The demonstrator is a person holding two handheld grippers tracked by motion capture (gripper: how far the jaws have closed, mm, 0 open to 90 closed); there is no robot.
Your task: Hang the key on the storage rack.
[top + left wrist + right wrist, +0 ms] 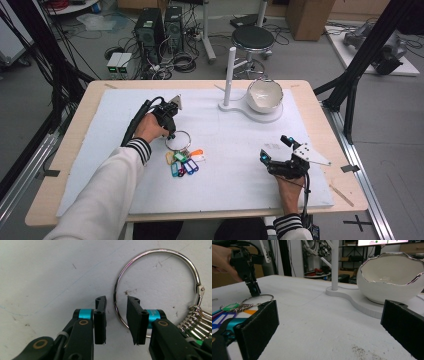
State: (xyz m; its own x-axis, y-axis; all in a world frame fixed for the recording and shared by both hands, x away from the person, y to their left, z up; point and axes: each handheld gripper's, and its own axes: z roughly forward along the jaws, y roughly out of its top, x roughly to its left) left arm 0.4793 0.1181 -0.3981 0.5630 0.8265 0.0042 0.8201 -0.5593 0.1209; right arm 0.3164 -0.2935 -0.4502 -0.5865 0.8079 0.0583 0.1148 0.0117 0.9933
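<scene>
Jaws of left gripper (116,322) straddle flat ring (160,285) unclenched — right gripper (275,147) agape.

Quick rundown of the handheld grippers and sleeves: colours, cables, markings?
Both grippers are black. The left gripper has flat black fingers on teal collars with brass-coloured pivot rings; a thick black cable trails back along the wrist and a grey three-cornered plate sits on top. The right gripper has a larger grey plate, teal accents and a thin black cable. Sleeves are white with black-and-white striped cuffs.
</scene>
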